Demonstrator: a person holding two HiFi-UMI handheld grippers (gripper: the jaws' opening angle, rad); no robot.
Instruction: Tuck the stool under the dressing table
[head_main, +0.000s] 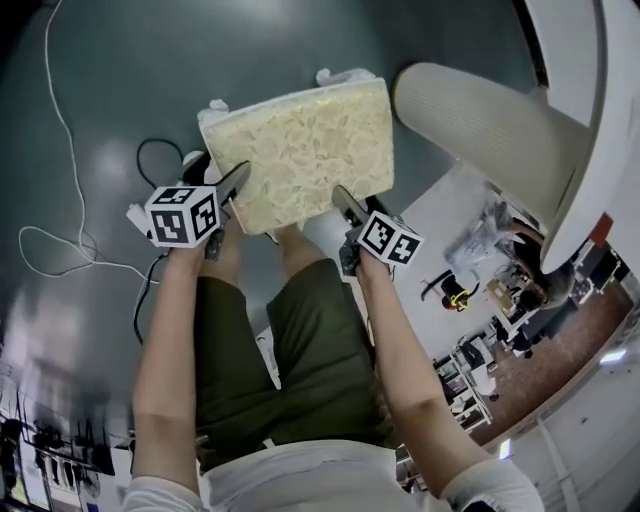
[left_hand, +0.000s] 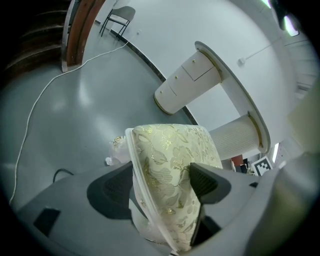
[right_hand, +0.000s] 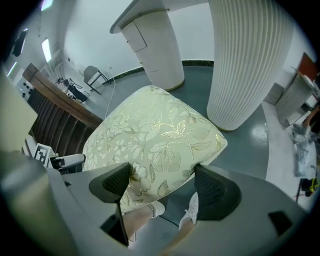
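Olive shorts (head_main: 300, 350) and two bare forearms (head_main: 165, 340) fill the head view at 6 o'clock. At 12 o'clock the stool (head_main: 300, 150) hangs over the grey floor (head_main: 110, 80). The left gripper (head_main: 215, 175) clamps the cream floral cushion (left_hand: 170, 165) at its 8 o'clock corner, jaws on top and underside. The right gripper (head_main: 345, 208) takes the 4 o'clock corner, jaws spread wide, both pads against the padding. At 2 o'clock the dressing table (head_main: 590, 130) stands on its ribbed pedestal (head_main: 480, 120), just beside the stool, which is not yet under the tabletop.
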